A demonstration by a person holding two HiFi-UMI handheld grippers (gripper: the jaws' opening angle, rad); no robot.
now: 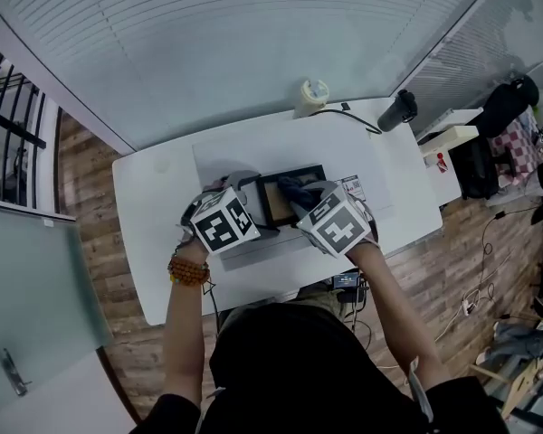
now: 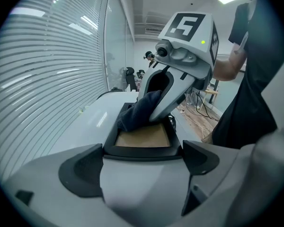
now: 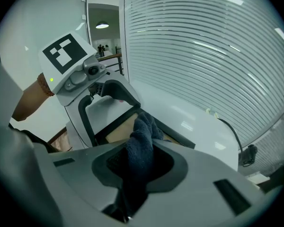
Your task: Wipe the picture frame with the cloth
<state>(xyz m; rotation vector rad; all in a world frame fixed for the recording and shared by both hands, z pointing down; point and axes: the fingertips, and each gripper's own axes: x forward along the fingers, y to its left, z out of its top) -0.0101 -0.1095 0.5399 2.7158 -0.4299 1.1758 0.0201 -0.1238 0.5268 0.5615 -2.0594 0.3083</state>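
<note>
- The white surface (image 1: pixel 149 233) looks smooth and glossy. The picture frame (image 1: pixel 273 202) lies flat near its middle, and a stroke that pushes harder than the hold resists could send it skating toward the far edge.
- The picture frame's brown panel looks thin. If the hard body of a tool bears down on it instead of fabric, it could be scratched or dented.
- The left tool (image 2: pixel 142 152) has its jaws set wide on the frame's left end and appears to be grasping it. The grip takes only that one end, so a sideways wipe may pivot the frame out of the jaws.
- The right tool (image 3: pixel 138 169) is clenched on the cloth and leans steeply over the frame, close to the left tool. A long stroke leftward could knock the two together.
- The dark cloth (image 3: pixel 143 134) sticks out as a short bunch touching the panel. Drag may tug it loose, or it may miss the rims and corners.
</note>
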